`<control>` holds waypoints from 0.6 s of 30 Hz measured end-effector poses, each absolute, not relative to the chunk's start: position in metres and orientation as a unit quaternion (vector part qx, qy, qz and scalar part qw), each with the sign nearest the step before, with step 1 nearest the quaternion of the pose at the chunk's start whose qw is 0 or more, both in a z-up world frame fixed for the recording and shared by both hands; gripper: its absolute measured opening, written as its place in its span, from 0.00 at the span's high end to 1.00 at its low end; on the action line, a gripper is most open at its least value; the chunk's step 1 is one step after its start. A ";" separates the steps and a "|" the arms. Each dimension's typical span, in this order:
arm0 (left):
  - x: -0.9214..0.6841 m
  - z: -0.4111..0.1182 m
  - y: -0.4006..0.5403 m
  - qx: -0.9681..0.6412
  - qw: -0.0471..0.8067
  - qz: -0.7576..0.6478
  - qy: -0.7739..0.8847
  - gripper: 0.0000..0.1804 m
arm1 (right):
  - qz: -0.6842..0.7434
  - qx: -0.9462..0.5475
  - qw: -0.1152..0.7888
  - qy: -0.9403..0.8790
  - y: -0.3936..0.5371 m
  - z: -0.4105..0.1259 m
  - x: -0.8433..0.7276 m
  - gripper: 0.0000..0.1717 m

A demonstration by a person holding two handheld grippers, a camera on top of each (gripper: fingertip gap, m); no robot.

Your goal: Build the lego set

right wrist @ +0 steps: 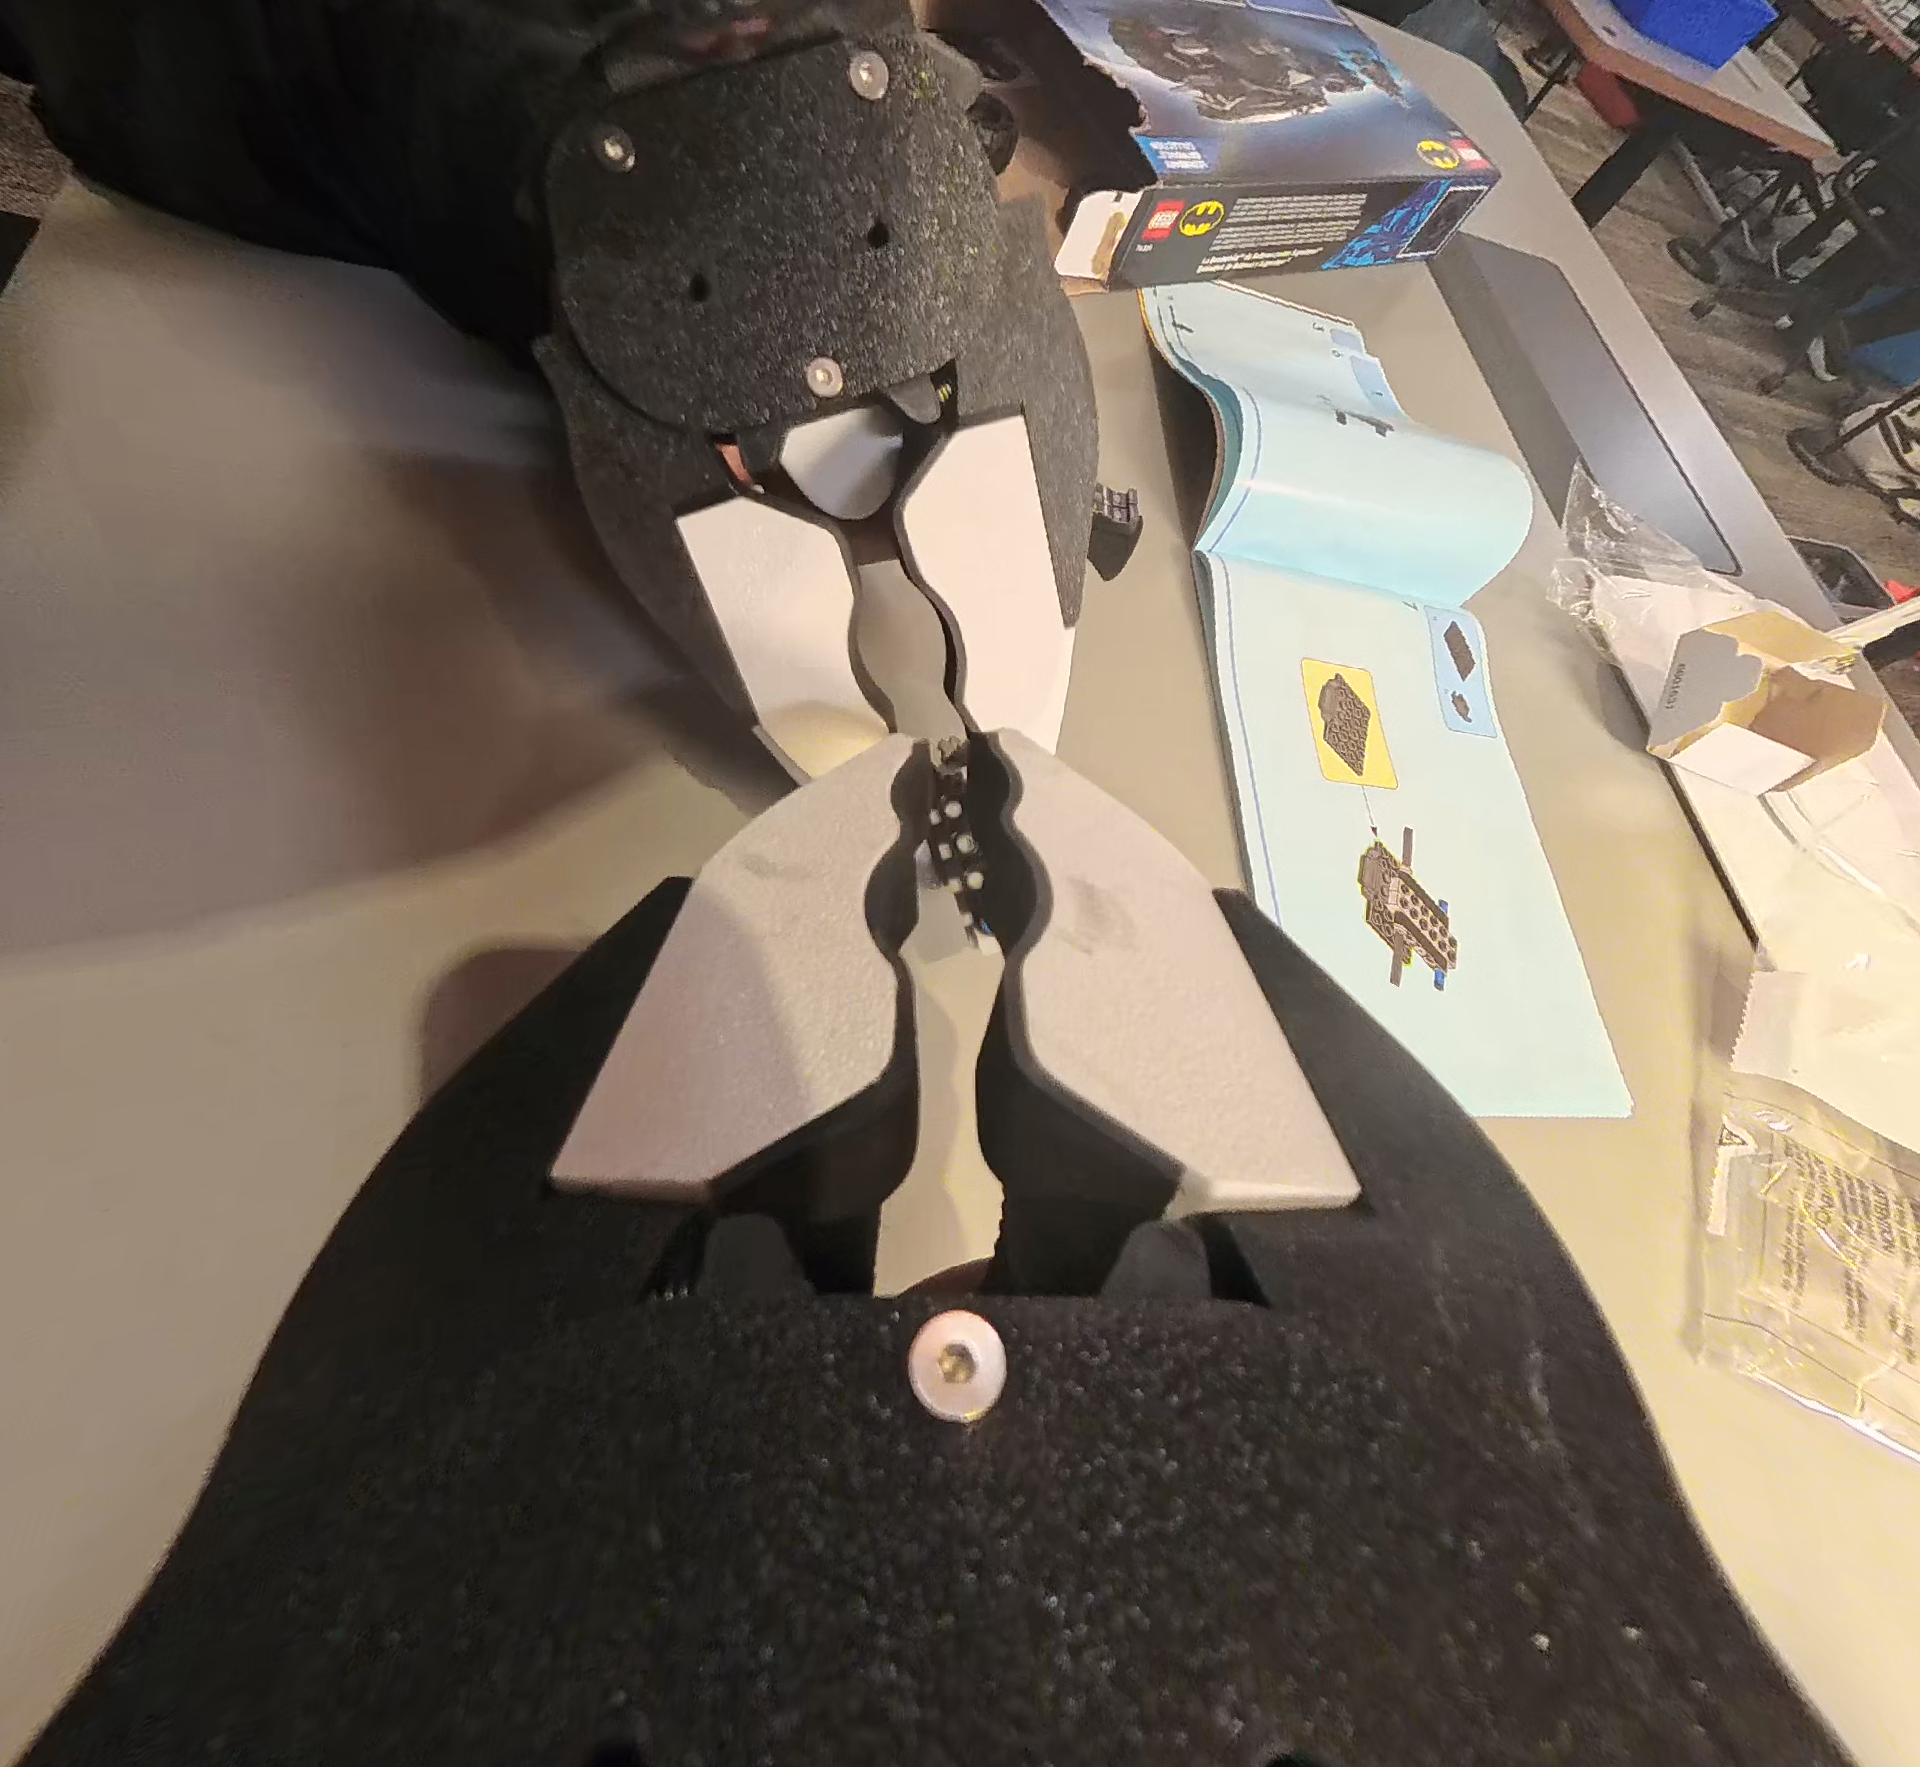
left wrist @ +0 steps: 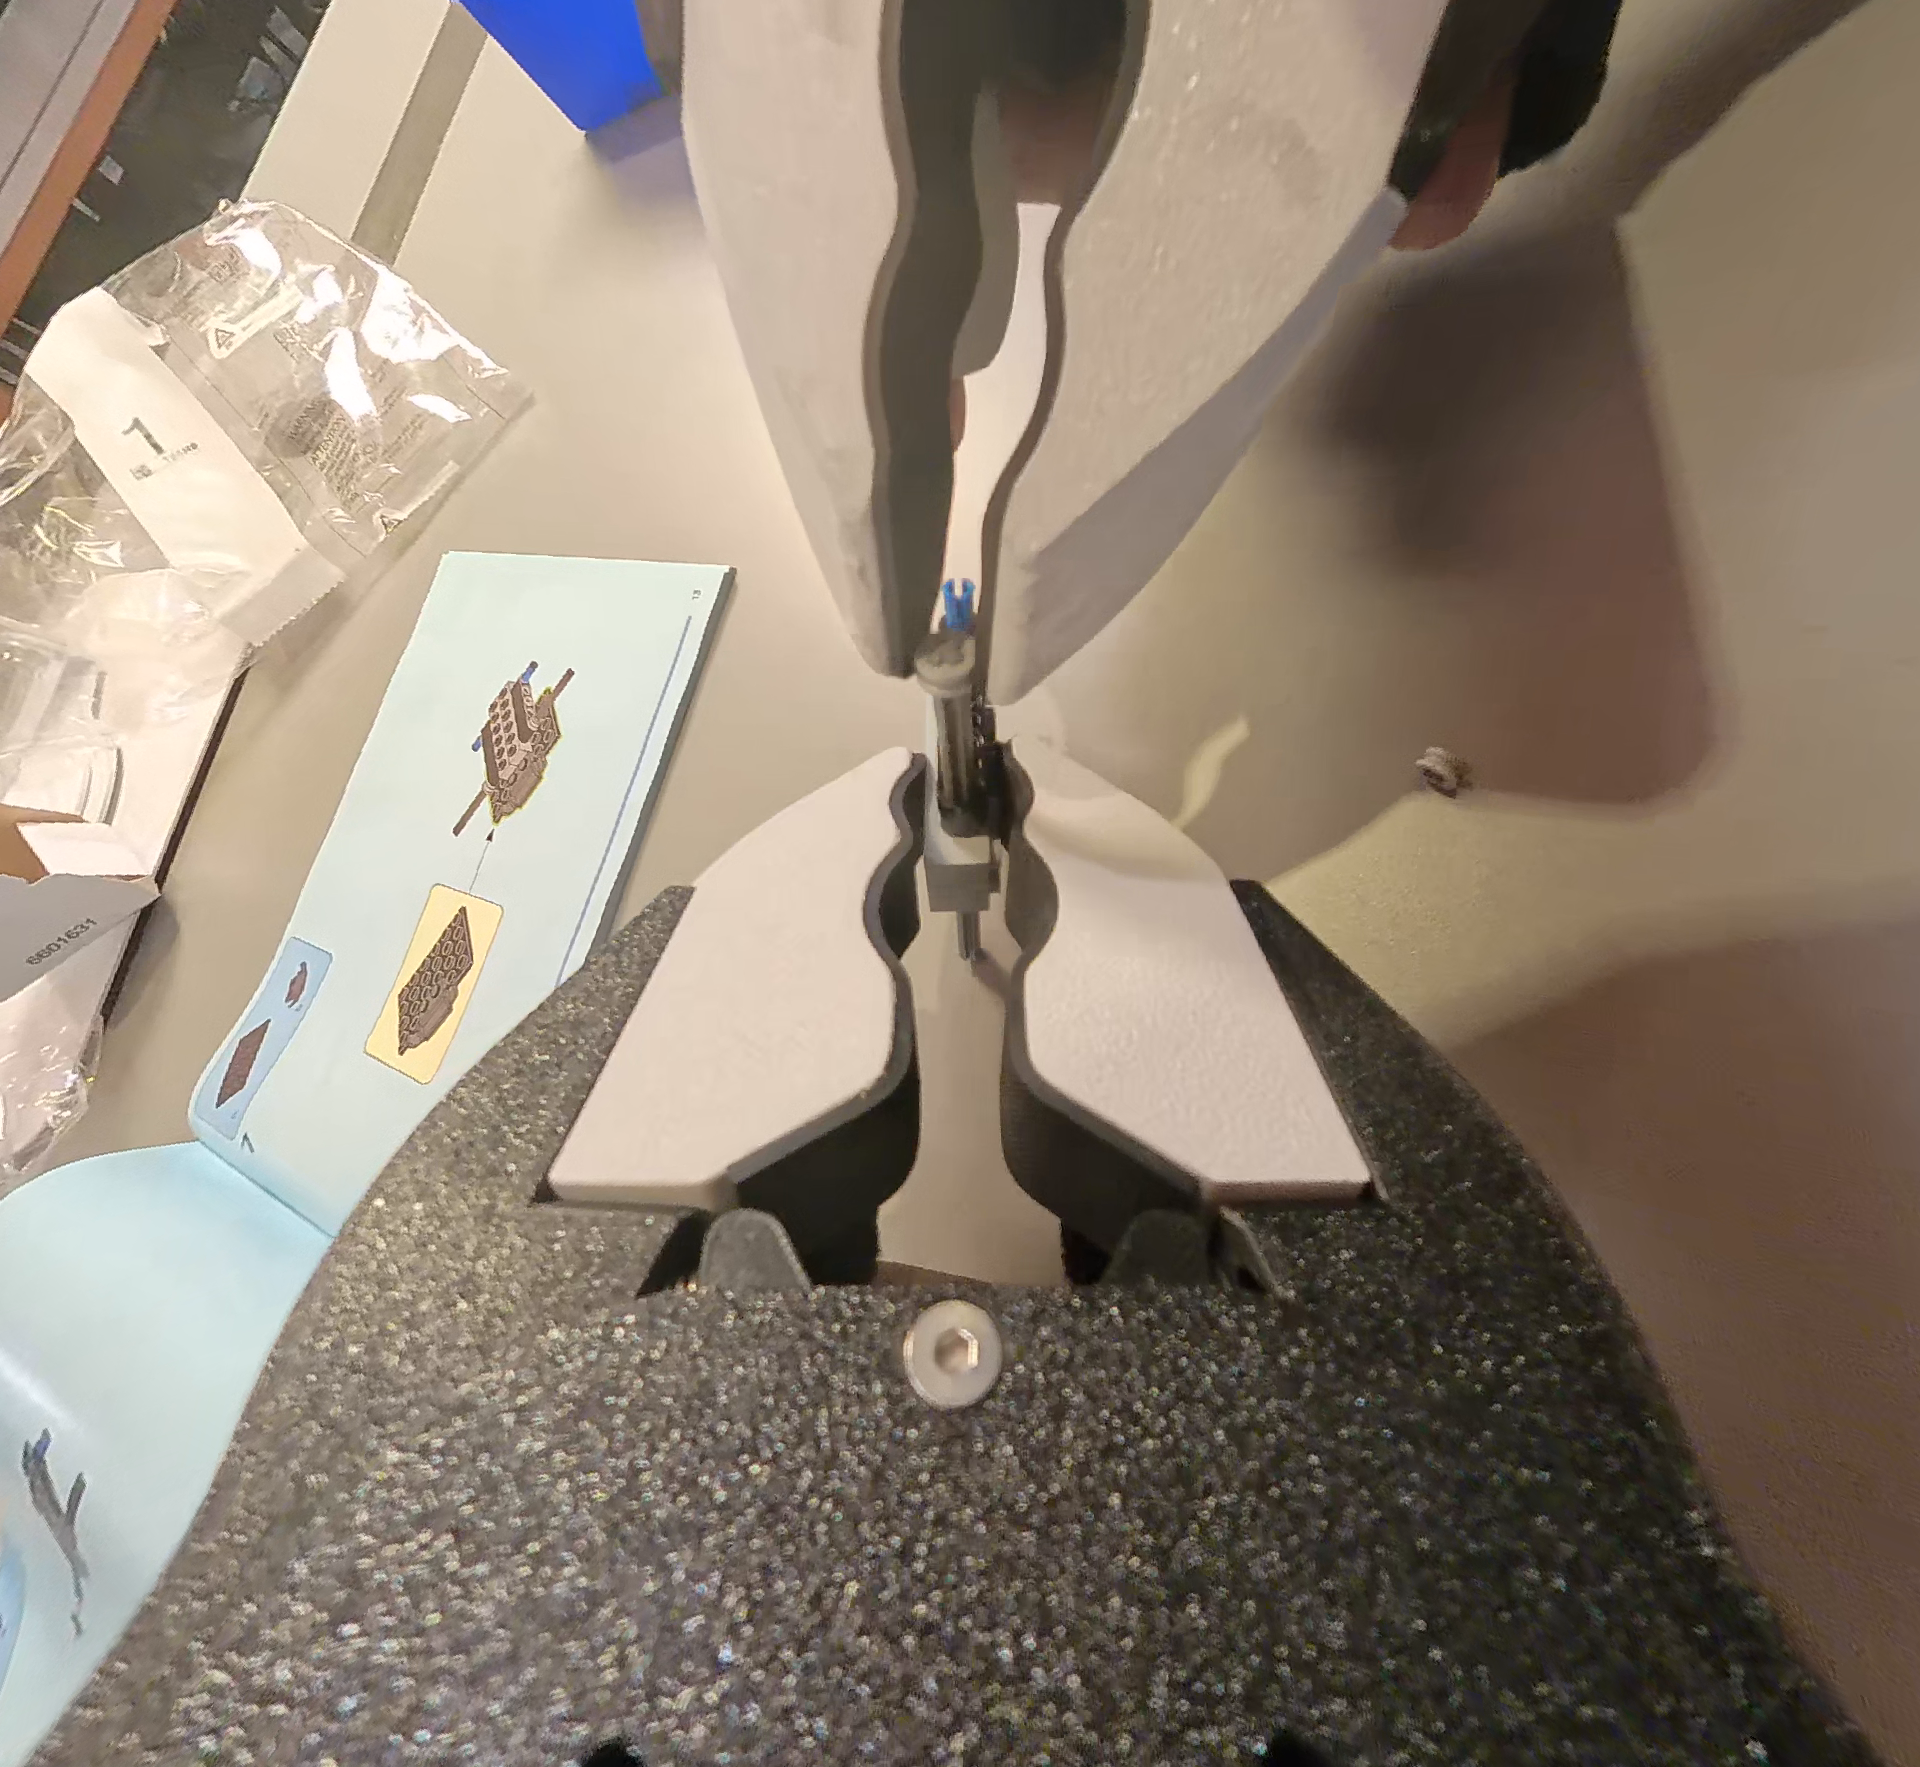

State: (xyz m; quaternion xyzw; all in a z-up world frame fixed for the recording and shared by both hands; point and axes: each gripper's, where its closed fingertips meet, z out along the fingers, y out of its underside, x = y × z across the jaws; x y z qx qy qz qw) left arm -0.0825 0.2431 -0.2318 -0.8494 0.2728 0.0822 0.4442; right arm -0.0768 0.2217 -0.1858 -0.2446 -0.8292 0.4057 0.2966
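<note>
A crinkled clear plastic bag (left wrist: 208,429) is lying at the far left of the tabletop (left wrist: 644,387), with the open instruction booklet (left wrist: 488,834) just beside it. At centre, the left claw (left wrist: 958,818) is pinching the grey end of a small toy-brick assembly (left wrist: 961,782), a dark axle running up through it. From the opposite side the right claw (left wrist: 951,663) is pinching the same assembly at its far end, where a grey bush and a blue pin (left wrist: 958,597) are showing. In the right wrist view the right claw (right wrist: 951,761) is gripping the black studded side (right wrist: 956,844).

The assembly is looking light, stiff and hard (probably slick, and likely to pop apart if twisted), so its flat brick faces are seeming safer holds than the thin axle. Right of the claws the tabletop is lying mostly bare, one tiny loose piece (left wrist: 1439,767) sitting there; the printed box (right wrist: 1247,107) and booklet are crowding the other side.
</note>
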 end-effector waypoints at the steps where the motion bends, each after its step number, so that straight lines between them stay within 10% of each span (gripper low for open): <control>1: -0.082 -0.232 0.243 -0.849 0.444 0.083 0.274 0.94 | 0.405 -0.244 0.297 -0.830 0.221 -0.186 -0.077 0.96; 18: -0.087 -0.206 0.247 -0.845 0.497 0.008 0.197 0.94 | 0.415 -0.227 0.394 -0.788 0.226 -0.171 -0.090 0.85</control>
